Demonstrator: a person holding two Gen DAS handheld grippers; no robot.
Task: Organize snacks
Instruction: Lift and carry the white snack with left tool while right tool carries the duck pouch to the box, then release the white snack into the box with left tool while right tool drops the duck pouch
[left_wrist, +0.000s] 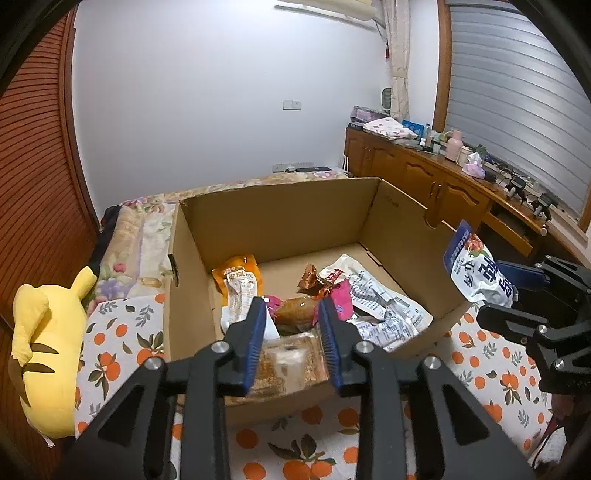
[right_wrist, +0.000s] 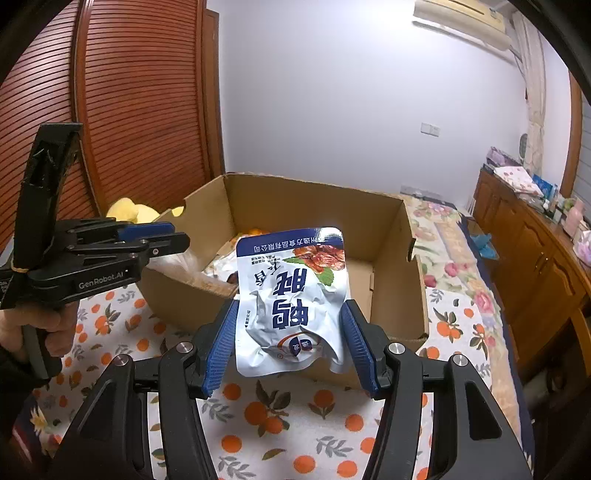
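Observation:
An open cardboard box (left_wrist: 280, 218) stands on the bed and holds several snack packets, among them an orange one (left_wrist: 240, 275) and a white printed one (left_wrist: 376, 299). My left gripper (left_wrist: 292, 306) is open and empty, over the box's near edge. My right gripper (right_wrist: 290, 314) is shut on a white and blue snack pouch (right_wrist: 291, 295), held in the air in front of the box (right_wrist: 314, 199). The pouch (left_wrist: 476, 269) also shows at the box's right corner in the left wrist view. The left gripper (right_wrist: 168, 236) shows at the box's left side.
The box sits on a cloth with an orange fruit print (right_wrist: 266, 417) over a floral bedspread (right_wrist: 454, 266). A yellow plush toy (left_wrist: 48, 350) lies left of the box. A wooden cabinet (left_wrist: 436, 177) with clutter runs along the right wall. A slatted wooden door (right_wrist: 140, 103) is at the left.

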